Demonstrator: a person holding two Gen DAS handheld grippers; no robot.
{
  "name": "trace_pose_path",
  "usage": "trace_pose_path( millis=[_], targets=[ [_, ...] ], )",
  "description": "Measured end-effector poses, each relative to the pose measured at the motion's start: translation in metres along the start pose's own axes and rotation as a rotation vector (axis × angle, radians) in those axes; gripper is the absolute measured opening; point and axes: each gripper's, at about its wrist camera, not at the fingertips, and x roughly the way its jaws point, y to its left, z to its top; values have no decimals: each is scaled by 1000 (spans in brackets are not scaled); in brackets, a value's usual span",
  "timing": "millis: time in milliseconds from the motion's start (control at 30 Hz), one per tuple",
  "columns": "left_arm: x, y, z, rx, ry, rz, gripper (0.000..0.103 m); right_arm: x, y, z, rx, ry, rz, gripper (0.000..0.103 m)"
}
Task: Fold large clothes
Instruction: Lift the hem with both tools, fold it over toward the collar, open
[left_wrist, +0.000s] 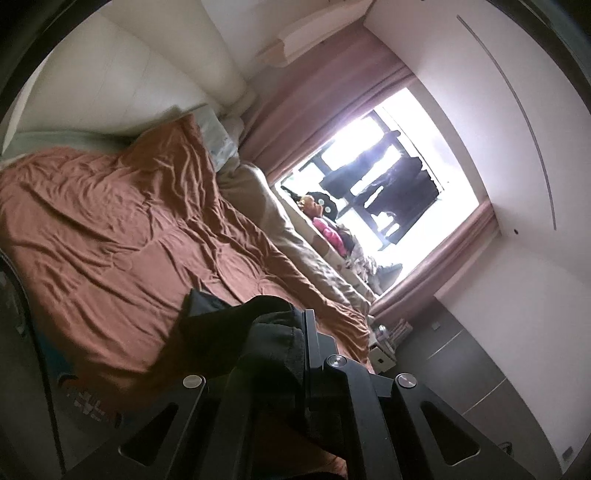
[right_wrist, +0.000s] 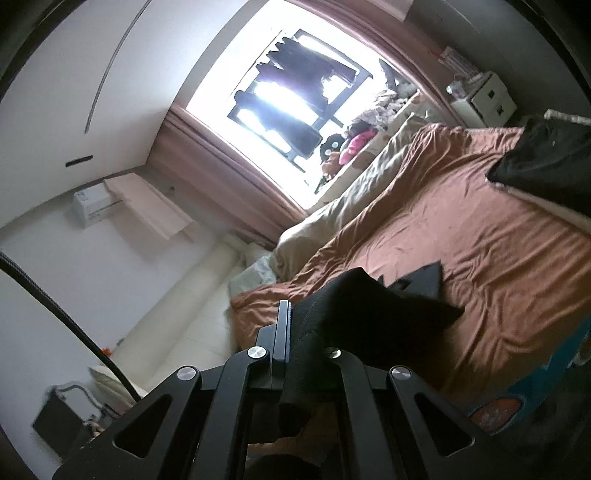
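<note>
Holding a black garment (left_wrist: 266, 343) above the bed (left_wrist: 110, 206), my left gripper (left_wrist: 306, 332) and right gripper (right_wrist: 291, 325) each pinch a part of it, cloth hanging between and below them.

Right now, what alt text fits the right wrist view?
The right gripper, fingers shut on black clothing, holds it above a bed with a rumpled rust-brown cover. Behind it, a bright window with pink curtains.
</note>
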Motion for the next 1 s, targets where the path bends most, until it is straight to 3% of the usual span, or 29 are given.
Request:
trace_pose_path(
  millis=[100,533,1000],
  targets=[
    [26,-8,6,43,28,26,2,27,-10,7,-29,21,-60,0],
    [155,-20,60,170,51,88,2,139,-17,76,-87,18,-148,0],
    [306,17,77,221,130,172,2,269,-30,89,-128,74,-269,0]
  ],
)
